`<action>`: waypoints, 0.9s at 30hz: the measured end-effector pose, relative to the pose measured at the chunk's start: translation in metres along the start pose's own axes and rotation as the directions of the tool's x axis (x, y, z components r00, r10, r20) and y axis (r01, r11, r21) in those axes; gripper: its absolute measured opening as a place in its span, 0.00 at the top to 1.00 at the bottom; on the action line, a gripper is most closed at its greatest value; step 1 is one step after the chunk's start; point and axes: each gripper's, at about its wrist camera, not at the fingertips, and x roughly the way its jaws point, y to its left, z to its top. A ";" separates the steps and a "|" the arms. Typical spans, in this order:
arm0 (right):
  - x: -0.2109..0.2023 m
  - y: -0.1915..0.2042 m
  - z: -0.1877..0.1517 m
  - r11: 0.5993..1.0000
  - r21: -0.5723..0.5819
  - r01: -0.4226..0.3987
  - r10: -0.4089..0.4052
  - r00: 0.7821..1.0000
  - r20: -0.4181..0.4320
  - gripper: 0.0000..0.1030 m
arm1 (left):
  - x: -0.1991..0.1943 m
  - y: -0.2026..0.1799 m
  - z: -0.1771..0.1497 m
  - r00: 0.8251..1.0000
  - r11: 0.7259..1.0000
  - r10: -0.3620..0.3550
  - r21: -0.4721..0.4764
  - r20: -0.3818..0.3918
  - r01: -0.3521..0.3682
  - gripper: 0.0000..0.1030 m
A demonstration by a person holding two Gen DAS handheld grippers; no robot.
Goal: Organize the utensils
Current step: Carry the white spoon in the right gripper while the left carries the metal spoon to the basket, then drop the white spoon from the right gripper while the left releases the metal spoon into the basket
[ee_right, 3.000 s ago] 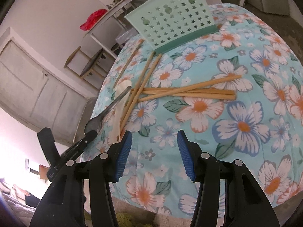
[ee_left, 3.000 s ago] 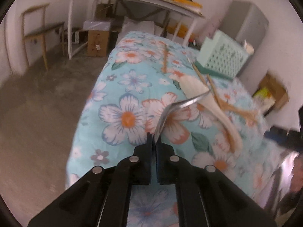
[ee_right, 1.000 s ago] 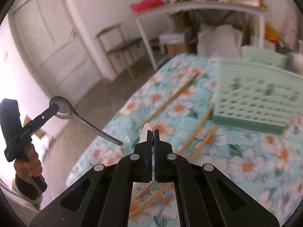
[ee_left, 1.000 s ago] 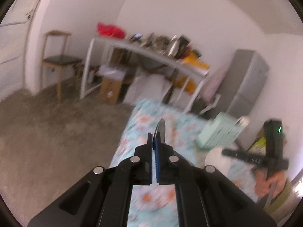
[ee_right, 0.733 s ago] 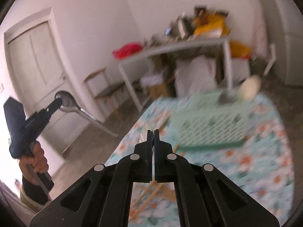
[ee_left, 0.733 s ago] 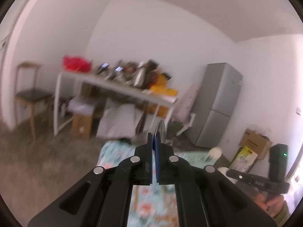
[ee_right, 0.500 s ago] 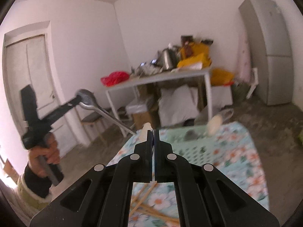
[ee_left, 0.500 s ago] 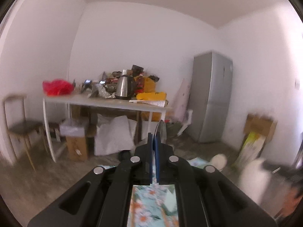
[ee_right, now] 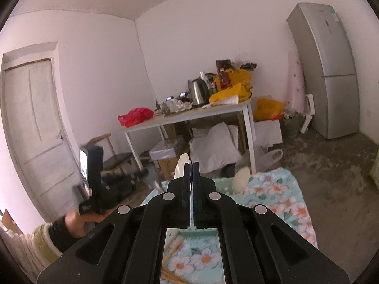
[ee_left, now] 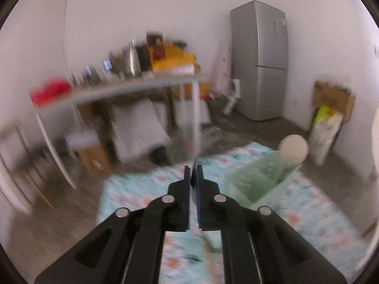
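Note:
My left gripper (ee_left: 194, 169) hangs above the far end of the floral table, left of the green basket (ee_left: 255, 182). Its jaws are opening and a narrow gap shows between the pads. The metal spoon (ee_left: 195, 139) is a blurred grey streak rising from that gap. In the right wrist view the left gripper (ee_right: 142, 173) is held by a hand at the left, with the spoon (ee_right: 152, 177) blurred at its tip. My right gripper (ee_right: 191, 164) is shut on a white rice paddle (ee_right: 182, 163), above the basket (ee_right: 223, 185).
A cream ladle (ee_left: 293, 146) stands in the basket. Wooden chopsticks (ee_right: 173, 243) lie on the floral cloth (ee_right: 279, 201) under the right gripper. Beyond the table are a cluttered white table (ee_right: 201, 116), a chair, boxes and a grey fridge (ee_right: 331, 71).
Both grippers have risen and tipped up from the tabletop toward the basket end. The left gripper swung right over the basket, and its pads have parted slightly around the spoon. The right stays shut.

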 end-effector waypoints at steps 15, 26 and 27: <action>0.064 0.035 0.039 0.989 -0.134 0.062 -0.034 0.979 0.202 1.00 | 0.028 0.010 -0.027 0.982 0.969 -0.159 -0.208 -0.101 0.135 0.73; 0.140 0.053 -0.027 0.937 -0.334 0.103 -0.064 0.990 0.127 1.00 | -0.009 0.004 -0.053 0.985 0.973 -0.154 -0.186 -0.075 0.138 0.73; 0.144 0.052 -0.032 0.937 -0.339 0.084 -0.055 0.994 0.094 1.00 | -0.014 0.000 -0.057 0.986 0.977 -0.150 -0.167 -0.074 0.136 0.73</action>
